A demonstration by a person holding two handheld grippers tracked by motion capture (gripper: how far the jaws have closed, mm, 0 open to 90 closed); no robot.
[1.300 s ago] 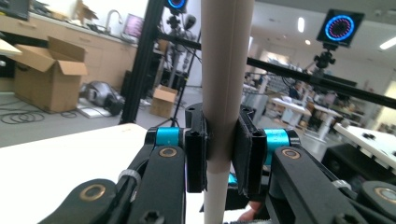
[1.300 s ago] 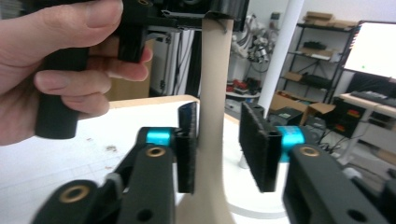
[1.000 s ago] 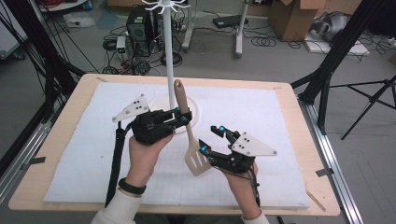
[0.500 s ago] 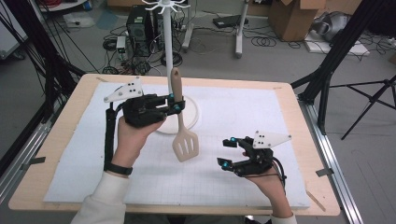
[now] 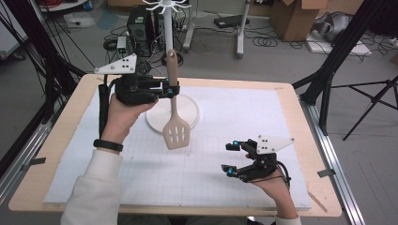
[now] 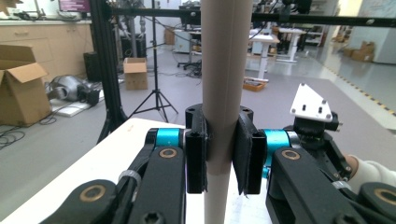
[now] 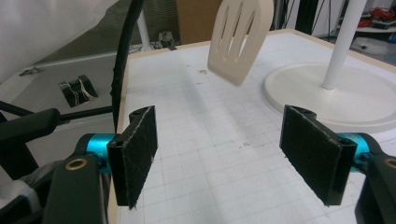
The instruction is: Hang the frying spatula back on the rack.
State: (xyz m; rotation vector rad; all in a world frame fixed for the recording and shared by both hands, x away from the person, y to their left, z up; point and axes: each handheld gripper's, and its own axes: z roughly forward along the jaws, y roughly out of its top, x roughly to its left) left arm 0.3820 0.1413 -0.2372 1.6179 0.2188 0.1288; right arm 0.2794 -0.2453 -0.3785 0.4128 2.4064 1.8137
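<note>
Left gripper (image 5: 172, 89) up top in the high view, jaws clamped on the handle of a beige slotted spatula (image 5: 174, 117), approx mid-handle. Spatula hangs upright, blade down, in the air over the front edge of the round white stand base (image 5: 190, 110), w/ the stand's pole (image 5: 167, 28) rising just behind it. Right gripper (image 5: 230, 159) sits low over the white grid mat (image 5: 234, 108) near the table's (image 5: 61, 140) front right, well apart from the spatula; its jaws have just been opening and nothing's between them.

Left gripper view: both black pads (image 6: 196, 154) press on the spatula handle (image 6: 223, 84), which runs straight up through the frame. Right gripper (image 6: 322, 135) w/ its grey plate is farther back at right; can't rly tell its jaws from here.

Right gripper view: pads (image 7: 137, 154) stand wide apart, just grid mat (image 7: 210, 154) between them. Spatula blade (image 7: 240, 39) hangs above and beyond, tilted, clear of the mat. Stand base (image 7: 327, 100) and pole (image 7: 341, 42) at right.
</note>
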